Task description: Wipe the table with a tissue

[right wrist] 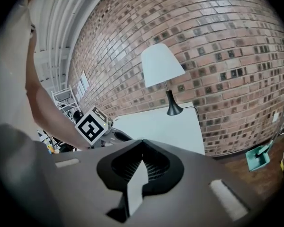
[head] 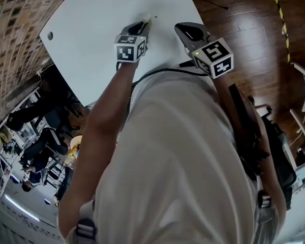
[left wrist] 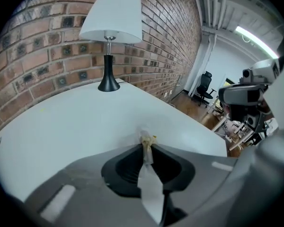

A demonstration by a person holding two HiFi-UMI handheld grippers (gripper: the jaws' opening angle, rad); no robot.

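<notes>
Two grippers: my left gripper (head: 145, 20) does the work at 12 o'clock ahead of me. My right gripper (head: 187, 30) hangs near the table's edge at about 3 o'clock from the left one.
Left jaws: nearly together, pinching a small twisted white paper tissue (left wrist: 146, 148). Its yellowish tip pokes out ahead of them.
Right jaws: closed tip to tip, with nothing between them.
Tissue: its tip seems to touch the smooth white round-cornered table (left wrist: 75, 122), well in from the edge.
Lamp: a black-stemmed table lamp with a white shade (left wrist: 111, 32) stands at 11 o'clock from my left jaws, well apart from them.
Step in hand: I judge this to be a wiping stroke, with most of the top not yet covered.
Pressure: light and even, so that the wad meets the surface and not my hard jaw tips.
Grip: firm, because so little tissue sticks out that dragging could pull it loose or fold it under.
Path: long overlapping passes across the top, stopping short of the lamp's base.
Right gripper: best left clear of the left one's sweep.
</notes>
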